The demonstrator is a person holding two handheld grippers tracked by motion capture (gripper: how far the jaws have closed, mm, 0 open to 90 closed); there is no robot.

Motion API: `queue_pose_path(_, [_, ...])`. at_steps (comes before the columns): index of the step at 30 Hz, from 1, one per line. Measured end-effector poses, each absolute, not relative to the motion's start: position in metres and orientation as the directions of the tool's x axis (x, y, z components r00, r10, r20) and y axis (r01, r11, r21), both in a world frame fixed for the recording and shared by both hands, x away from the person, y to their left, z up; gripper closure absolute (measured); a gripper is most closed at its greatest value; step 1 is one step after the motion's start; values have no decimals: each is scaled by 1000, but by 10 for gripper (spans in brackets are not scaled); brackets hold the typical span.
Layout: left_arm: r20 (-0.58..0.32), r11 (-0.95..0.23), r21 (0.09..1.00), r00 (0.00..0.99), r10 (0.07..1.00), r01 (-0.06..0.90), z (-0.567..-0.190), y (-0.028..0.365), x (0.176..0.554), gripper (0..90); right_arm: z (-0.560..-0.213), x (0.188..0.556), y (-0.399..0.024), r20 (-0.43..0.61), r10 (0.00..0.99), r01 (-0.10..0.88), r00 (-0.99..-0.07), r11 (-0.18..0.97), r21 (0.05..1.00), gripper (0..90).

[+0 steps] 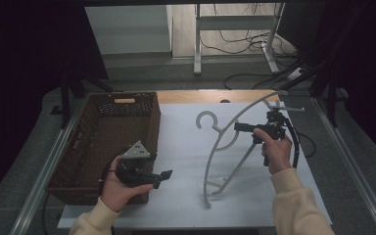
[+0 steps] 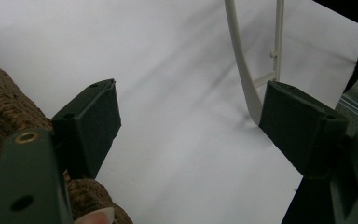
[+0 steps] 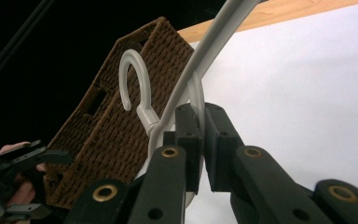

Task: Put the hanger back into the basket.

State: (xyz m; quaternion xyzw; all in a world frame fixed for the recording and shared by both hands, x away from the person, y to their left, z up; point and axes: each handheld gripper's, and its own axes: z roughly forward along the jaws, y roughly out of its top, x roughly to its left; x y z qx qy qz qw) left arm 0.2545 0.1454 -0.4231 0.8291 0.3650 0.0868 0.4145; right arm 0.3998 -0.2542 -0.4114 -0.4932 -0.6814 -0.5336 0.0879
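A white plastic clothes hanger stands tilted above the white sheet, its hook pointing toward the basket. My right gripper is shut on it just below the hook. In the right gripper view the hanger runs up and to the right, and the right gripper pinches the white loop at its neck between both pads. My left gripper is held level beside the basket's near corner, open with nothing in it. In the left gripper view the left gripper faces the hanger's lower end, a short way off.
A brown woven basket stands at the left of the table, also seen as the basket and the basket's edge. A white sheet covers the table. A black cable loops from the right gripper.
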Motion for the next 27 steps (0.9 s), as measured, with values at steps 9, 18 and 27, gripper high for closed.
queue_pose_path(9, [-151,-414,747,738,657,521,-422,126,257,202,-412,387,-250,683,503,757,-529,-85,648,852])
queue_pose_path(18, [-170,-432,743,769,616,511,-423,94,268,208,-410,379,-242,692,446,745,-568,-78,662,853])
queue_pose_path(27, [-250,-401,742,778,577,537,-430,68,285,262,-405,372,-232,690,394,732,-607,-60,679,852])
